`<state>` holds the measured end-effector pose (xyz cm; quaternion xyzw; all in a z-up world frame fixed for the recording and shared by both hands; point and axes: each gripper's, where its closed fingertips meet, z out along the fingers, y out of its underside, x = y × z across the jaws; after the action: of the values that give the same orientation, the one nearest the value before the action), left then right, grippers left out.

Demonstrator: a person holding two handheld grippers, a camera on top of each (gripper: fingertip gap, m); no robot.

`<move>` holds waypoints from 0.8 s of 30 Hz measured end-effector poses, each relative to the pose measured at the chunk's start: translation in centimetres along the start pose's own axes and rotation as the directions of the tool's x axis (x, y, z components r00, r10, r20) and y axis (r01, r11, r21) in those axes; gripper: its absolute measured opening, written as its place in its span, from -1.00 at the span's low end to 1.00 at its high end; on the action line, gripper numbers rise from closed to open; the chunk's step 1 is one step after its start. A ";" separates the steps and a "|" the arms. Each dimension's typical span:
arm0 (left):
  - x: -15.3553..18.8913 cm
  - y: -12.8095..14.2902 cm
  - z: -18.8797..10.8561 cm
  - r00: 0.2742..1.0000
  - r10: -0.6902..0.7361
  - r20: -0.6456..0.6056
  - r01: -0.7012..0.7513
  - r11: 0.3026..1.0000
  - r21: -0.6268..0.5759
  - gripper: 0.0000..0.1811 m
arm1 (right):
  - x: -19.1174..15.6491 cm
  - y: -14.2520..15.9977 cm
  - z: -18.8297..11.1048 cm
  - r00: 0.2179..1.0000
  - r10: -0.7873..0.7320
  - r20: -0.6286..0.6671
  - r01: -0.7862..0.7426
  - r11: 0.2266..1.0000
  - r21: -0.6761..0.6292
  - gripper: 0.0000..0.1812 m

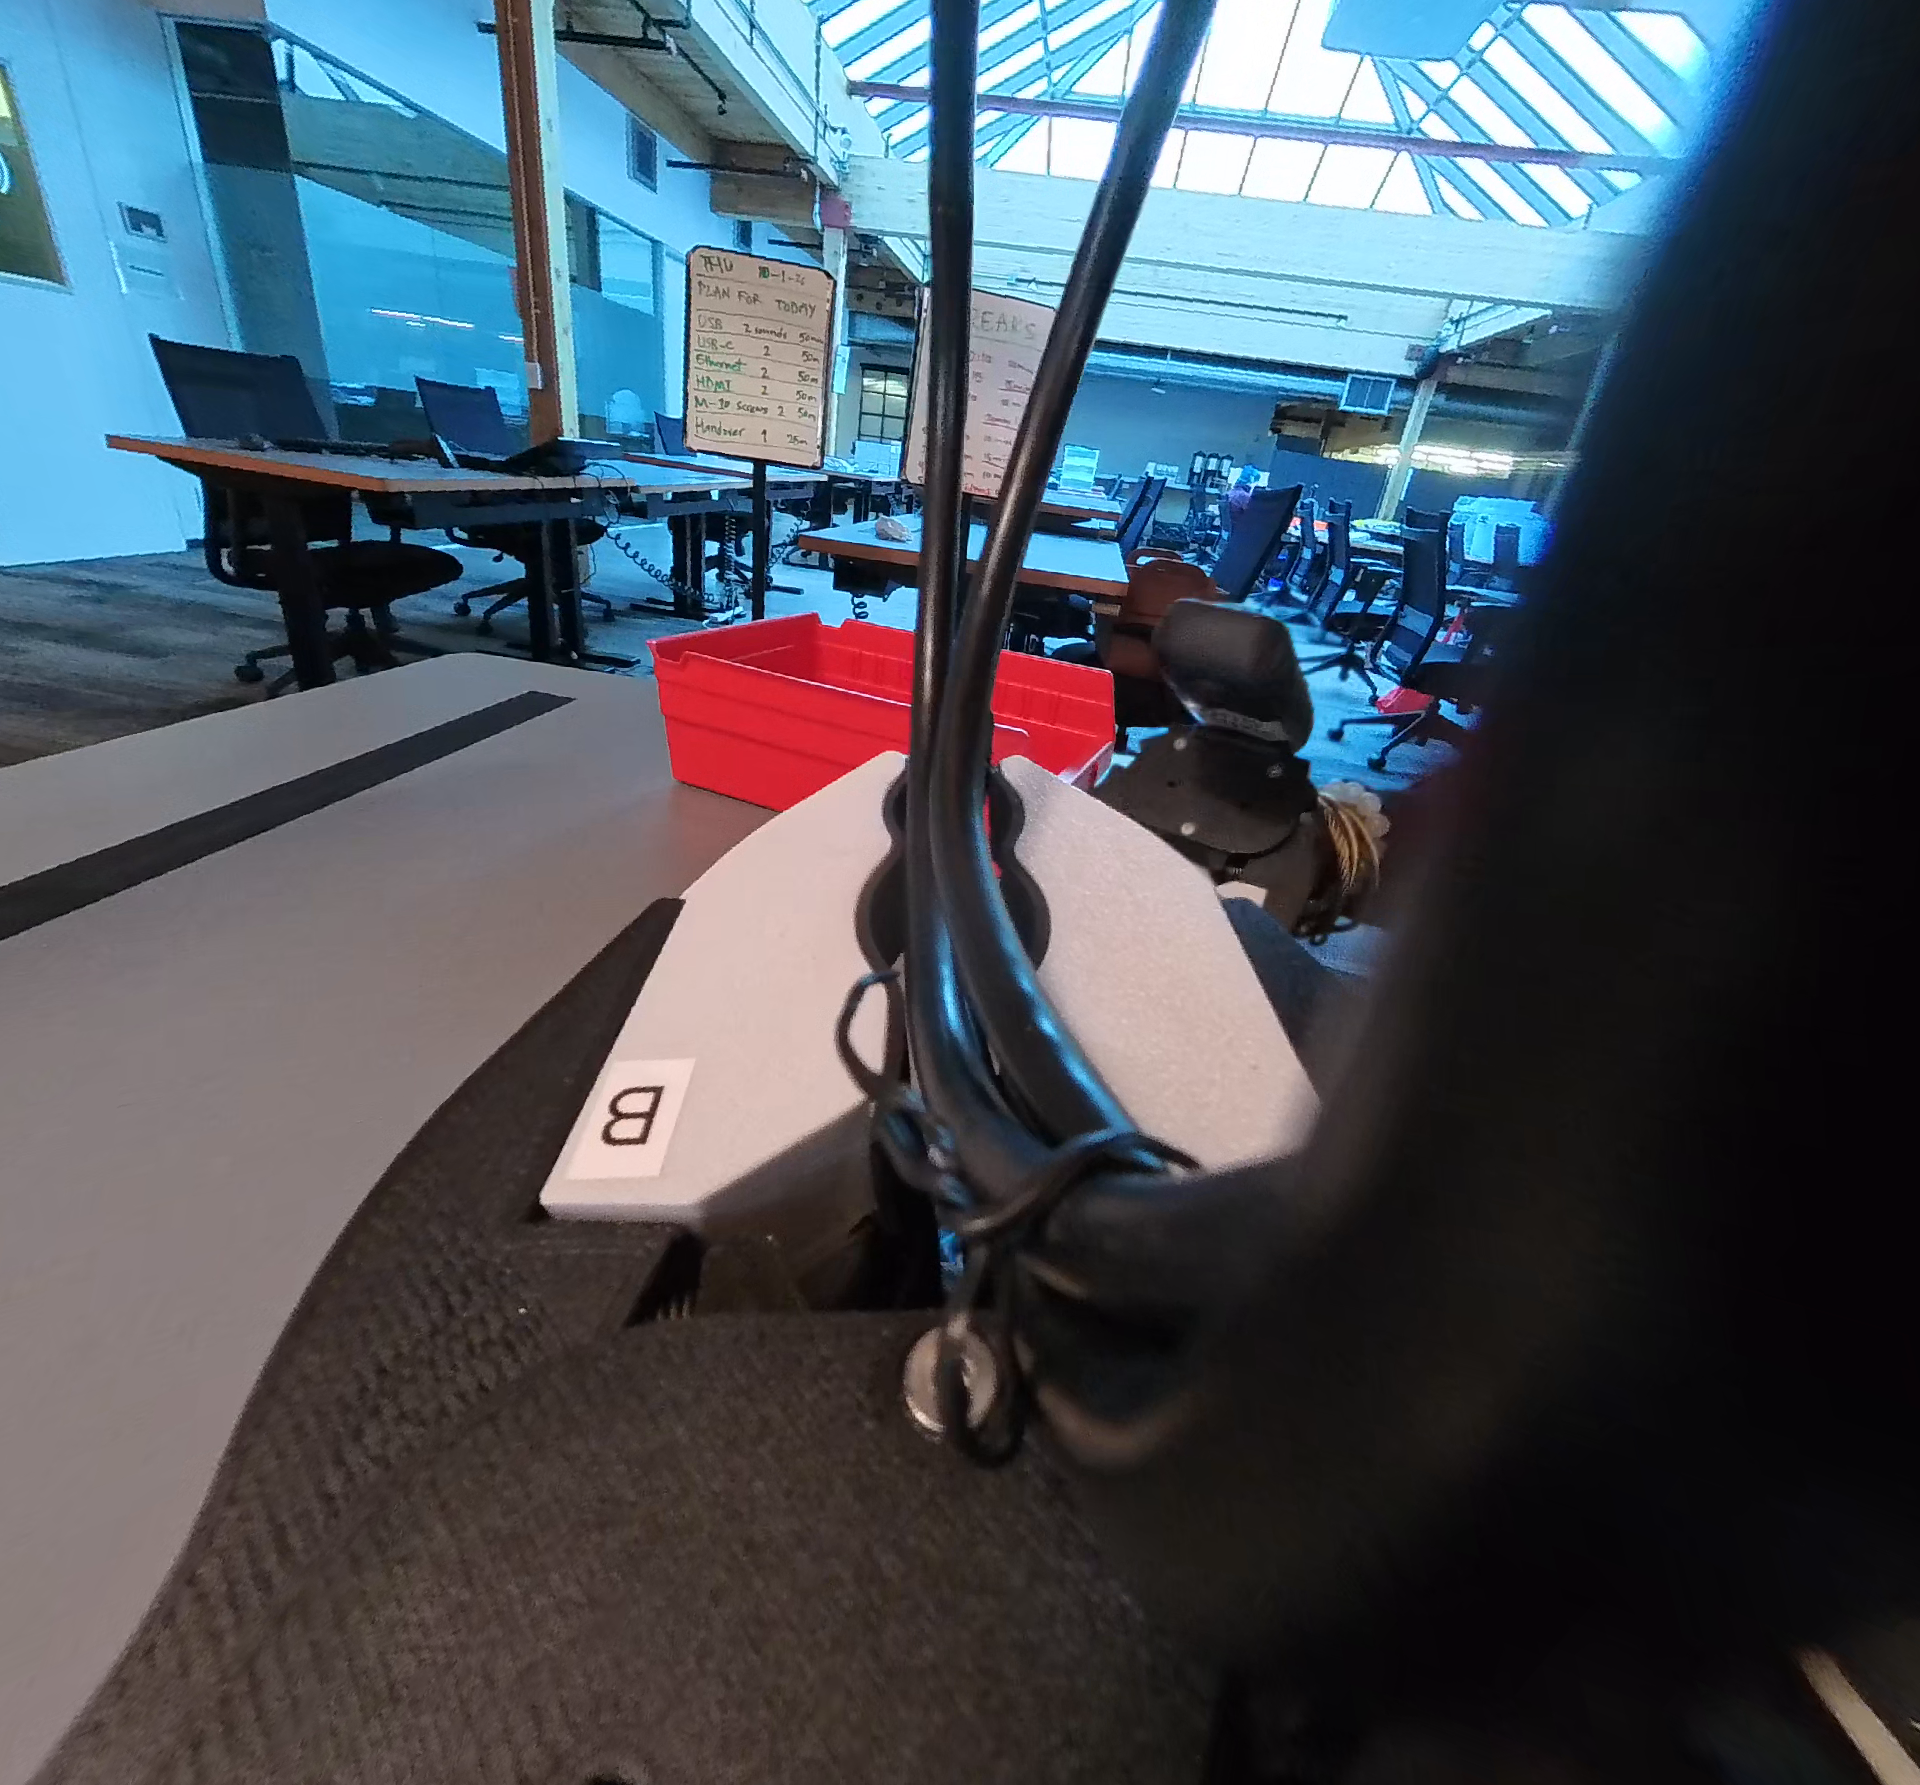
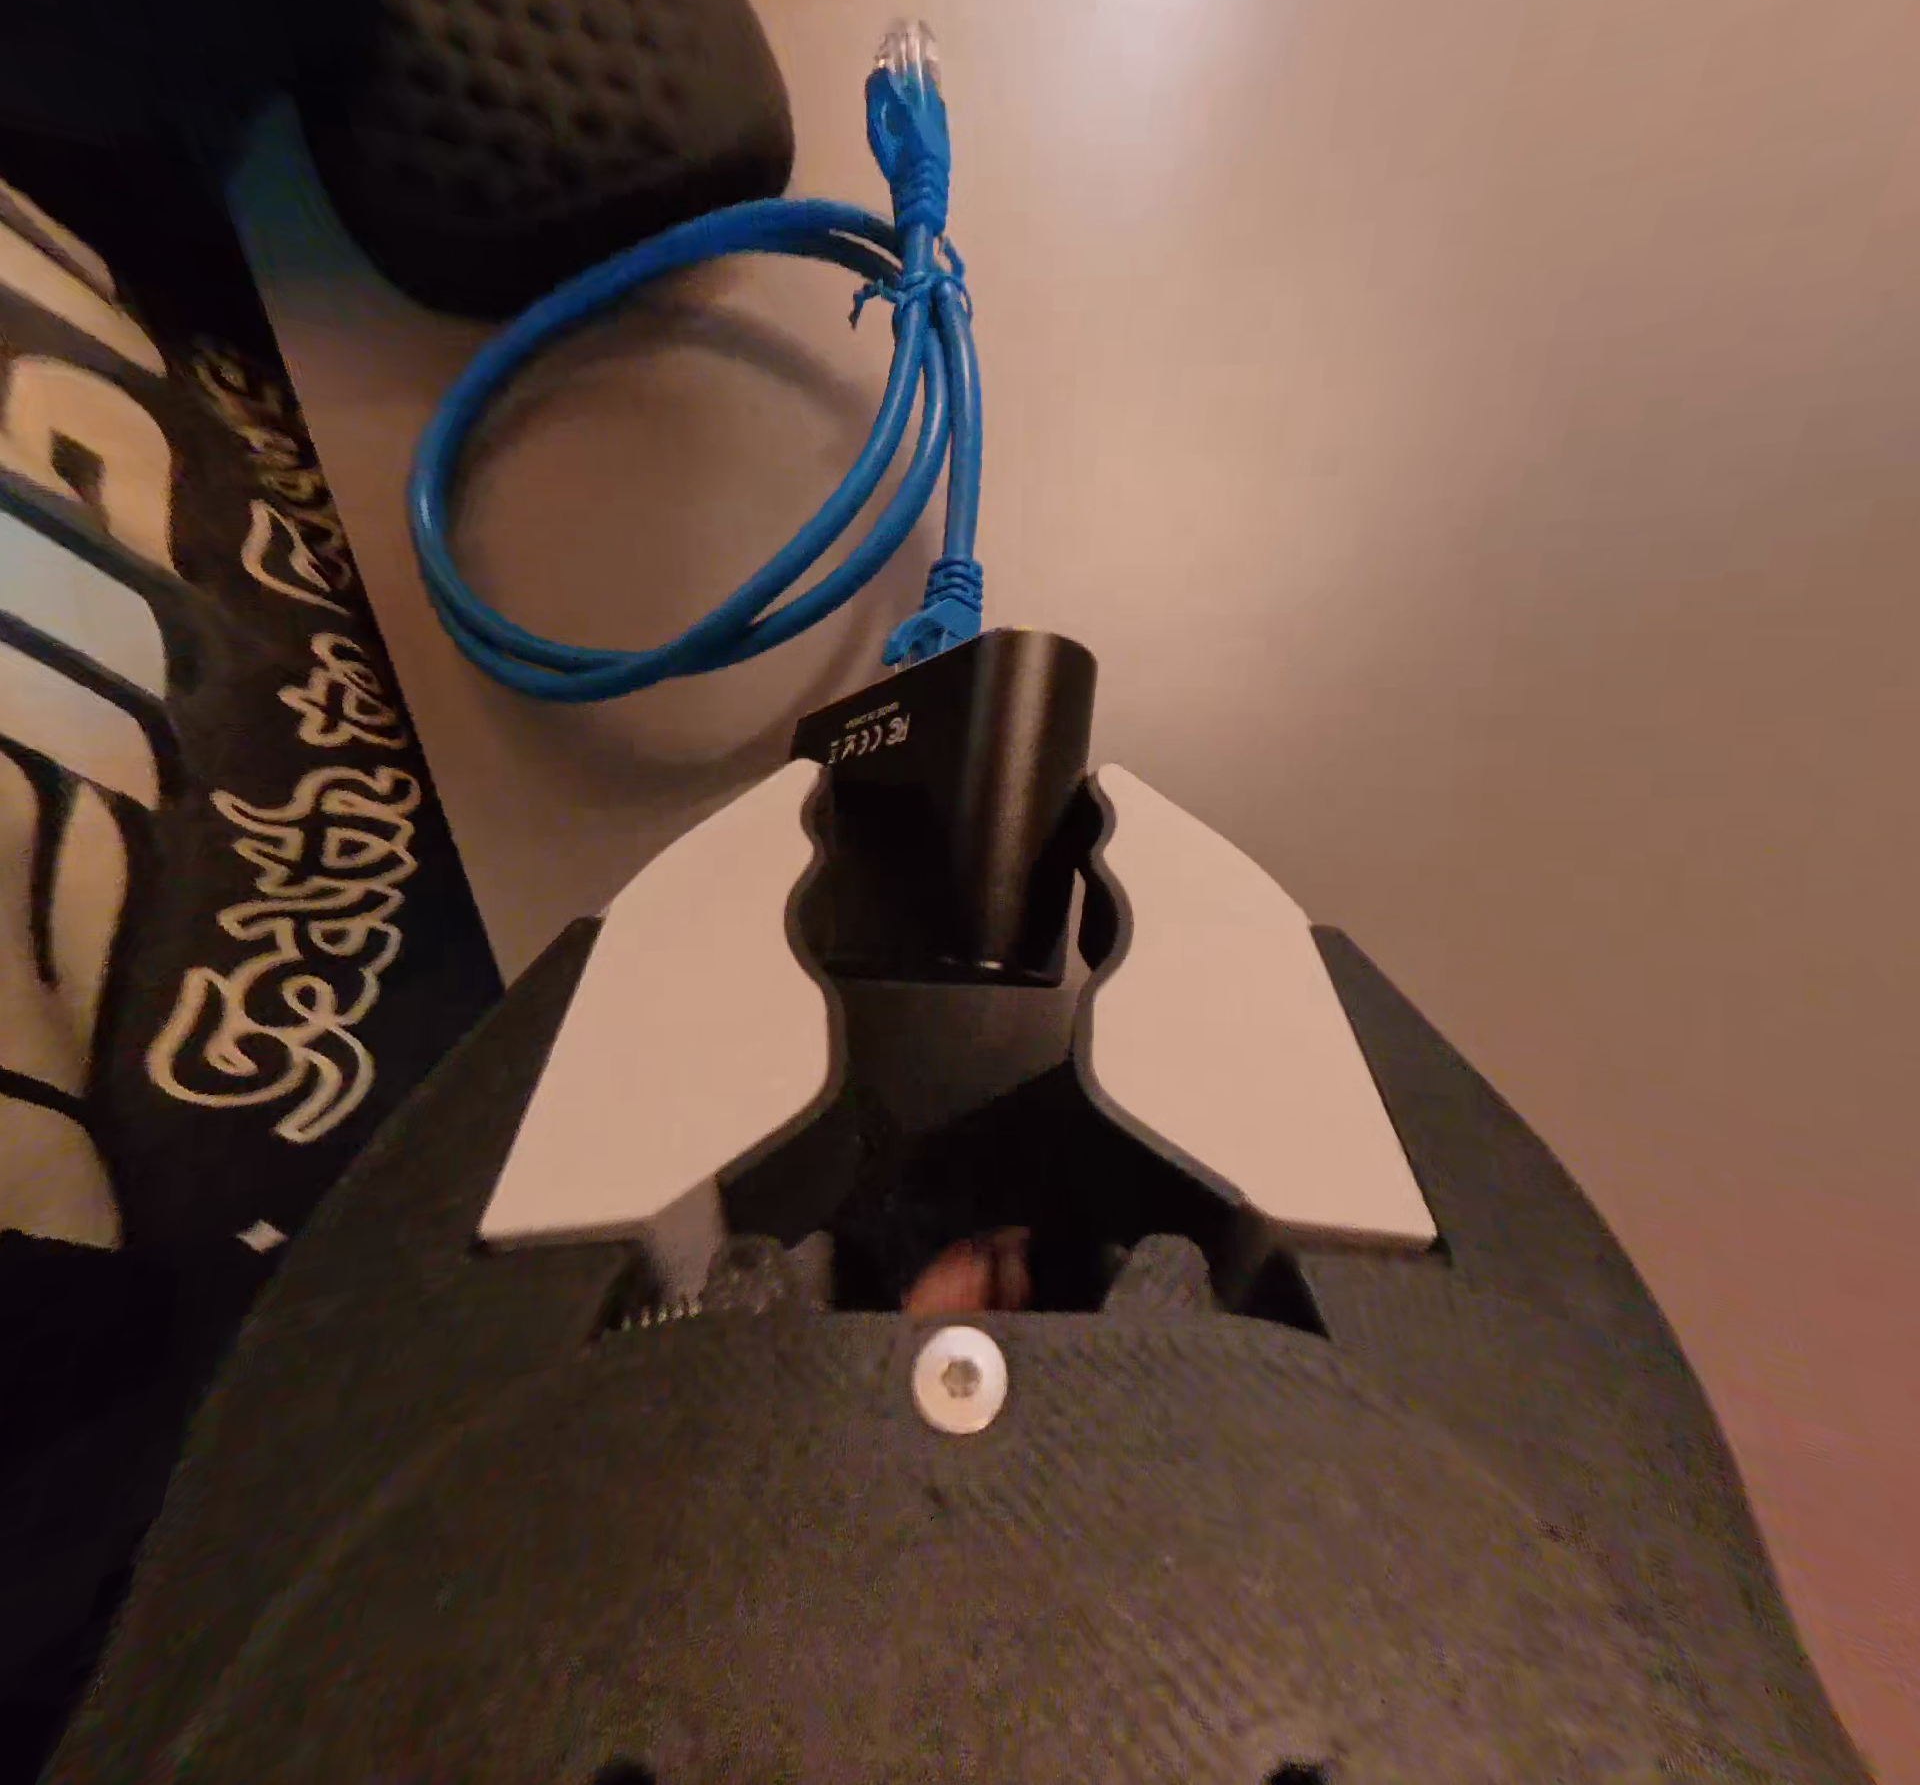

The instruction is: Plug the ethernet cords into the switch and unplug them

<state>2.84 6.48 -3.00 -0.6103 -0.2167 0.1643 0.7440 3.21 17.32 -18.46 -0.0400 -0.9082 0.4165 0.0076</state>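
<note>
In the right wrist view, my right gripper (image 2: 951, 800) is shut on a small black switch (image 2: 997, 696) and holds it above the tan table (image 2: 1455, 385). A blue ethernet cord (image 2: 540, 634) hangs in a tied loop from the switch's far face, where its near plug (image 2: 940, 613) looks seated. Its other plug (image 2: 909, 62) is free. In the left wrist view, my left gripper (image 1: 945, 800) is shut on a black ethernet cord (image 1: 951, 385). Two strands of it rise out of frame. The cord's plugs are hidden.
A red bin (image 1: 810, 707) stands on the grey table (image 1: 260, 904) beyond my left gripper. A large dark blurred shape (image 1: 1662, 904) covers the right of that view. A black textured pad (image 2: 540, 73) and patterned black cloth (image 2: 260, 800) lie left of the blue cord. The gap from one gripper's tips to the other's is roughly 20 centimetres.
</note>
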 end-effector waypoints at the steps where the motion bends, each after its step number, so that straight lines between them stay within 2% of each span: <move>1: 0.0 0.0 0.0 1.000 0.002 0.001 -0.002 1.000 -0.001 -0.87 | -0.2 0.0 0.2 0.999 0.043 0.022 -0.043 0.999 0.014 -0.51; 3: -0.1 0.0 0.1 1.000 0.008 0.006 -0.008 1.000 -0.002 -0.87 | -0.5 -0.1 0.3 0.998 0.063 0.023 -0.064 0.997 0.050 -0.52; 5: -0.1 0.0 0.1 1.000 0.011 0.008 -0.011 1.000 0.000 -0.87 | -0.2 -0.6 -0.2 0.999 0.004 -0.047 0.000 0.997 0.083 -0.60; 6: -0.1 0.0 0.1 1.000 0.008 0.008 -0.008 1.000 0.003 -0.87 | 0.1 -1.1 -0.6 0.994 -0.046 -0.102 0.056 0.994 0.094 -0.66; 8: -0.1 0.0 0.1 1.000 0.008 0.007 -0.008 1.000 0.006 -0.87 | 0.9 -1.7 -1.7 0.957 -0.196 -0.215 0.209 0.977 0.037 -0.69; 10: 0.1 0.1 0.1 1.000 0.027 0.002 -0.027 1.000 -0.001 -0.87 | 1.1 -2.7 -2.8 0.908 -0.331 -0.258 0.342 0.940 -0.001 -0.70; 13: 1.0 0.3 -0.1 0.986 0.165 -0.037 -0.166 0.986 -0.033 -0.87 | 0.3 -3.4 -4.4 0.931 -0.345 -0.116 0.348 0.938 0.002 -0.70; 15: 1.6 0.1 -0.8 0.952 0.299 -0.068 -0.302 0.952 -0.043 -0.87 | -0.3 -3.4 -5.7 0.945 -0.316 0.081 0.315 0.949 0.031 -0.70; 16: 1.6 -0.1 -1.3 0.941 0.331 -0.069 -0.334 0.942 -0.040 -0.87 | -0.5 -3.4 -6.4 0.948 -0.248 0.200 0.245 0.969 0.039 -0.70; 19: 0.7 -0.4 -2.7 0.955 0.285 -0.085 -0.290 0.956 -0.046 -0.87 | -0.5 -4.9 -7.8 0.866 -0.019 0.500 -0.036 0.994 0.101 -0.73; 20: 0.7 -0.4 -2.9 0.961 0.260 -0.097 -0.265 0.963 -0.043 -0.87 | -0.2 -5.2 -7.7 0.829 0.045 0.557 -0.111 0.990 0.085 -0.73; 24: 1.8 -0.6 -3.0 0.968 0.139 -0.207 -0.136 0.990 0.032 -0.86 | 0.7 -4.5 -5.3 0.753 0.176 0.634 -0.224 0.975 -0.004 -0.73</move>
<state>5.91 4.79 -2.72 -0.6312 -0.0930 0.1524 0.7548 2.46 18.43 -11.60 0.0052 -0.8329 0.4365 -0.3403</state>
